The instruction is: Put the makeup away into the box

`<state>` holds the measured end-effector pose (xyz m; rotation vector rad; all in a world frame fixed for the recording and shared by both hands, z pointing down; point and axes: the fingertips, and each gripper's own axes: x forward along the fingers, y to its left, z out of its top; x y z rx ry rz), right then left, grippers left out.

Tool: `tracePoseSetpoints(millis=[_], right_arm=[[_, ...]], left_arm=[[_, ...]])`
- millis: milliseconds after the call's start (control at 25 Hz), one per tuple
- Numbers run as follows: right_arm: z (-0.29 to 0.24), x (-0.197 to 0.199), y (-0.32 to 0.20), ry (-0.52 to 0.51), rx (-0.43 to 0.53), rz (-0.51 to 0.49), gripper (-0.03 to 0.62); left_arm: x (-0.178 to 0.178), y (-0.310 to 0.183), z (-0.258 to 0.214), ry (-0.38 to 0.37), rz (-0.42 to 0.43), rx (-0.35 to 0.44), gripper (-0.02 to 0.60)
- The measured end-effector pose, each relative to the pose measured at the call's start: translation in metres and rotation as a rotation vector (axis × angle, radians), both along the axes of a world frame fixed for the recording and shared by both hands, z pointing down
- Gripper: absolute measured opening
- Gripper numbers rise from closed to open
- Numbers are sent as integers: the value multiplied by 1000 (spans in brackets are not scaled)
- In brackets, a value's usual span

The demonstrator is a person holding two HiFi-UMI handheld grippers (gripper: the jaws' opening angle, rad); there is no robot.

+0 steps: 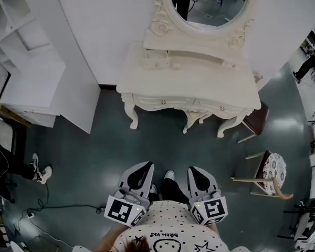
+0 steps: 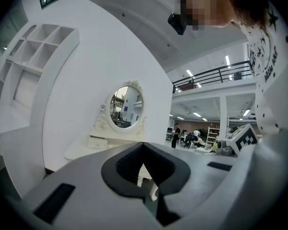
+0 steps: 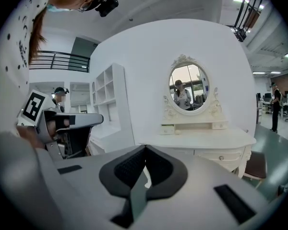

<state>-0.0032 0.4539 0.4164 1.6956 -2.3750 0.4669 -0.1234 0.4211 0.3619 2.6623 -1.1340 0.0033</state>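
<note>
Plainly, left tool (image 2: 143, 150), right tool (image 3: 145, 151) closed, empty, railing (image 2: 213, 74) only in gripper views.

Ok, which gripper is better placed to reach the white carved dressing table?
Right, marginally. The right gripper lines up with the middle of the white carved dressing table, the left gripper with its left end; both are shut, empty and short of it.
</note>
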Motion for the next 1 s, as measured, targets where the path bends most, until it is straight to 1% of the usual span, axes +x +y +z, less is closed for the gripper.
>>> tracePoseSetpoints(millis=[160,240,440,600,720,880,1000], right_arm=[[-9,21,-31,16,37,-13,8],[-10,32,-44,28,51,-18,8],[-10,51,-66,47,60,-30,8],[-3,59,-75,32,45,-33,8],[-1,61,-86,34,41,-34,8],[2,61,-111,23,25,-12,8],[2,56,-132,23,17,0,8]], left_arm=[[22,-26,-8,17,-7,27,-5],[33,-36,-11,37,-9,37,-5],[53,-56,-7,48,-16,35,-5],[61,-68,1,20,-11,20,-5],[65,-81,2,19,-2,14,-5],[66,-107,0,43,4,12,-5],[63,-127,-3,44,18,-1,-5]])
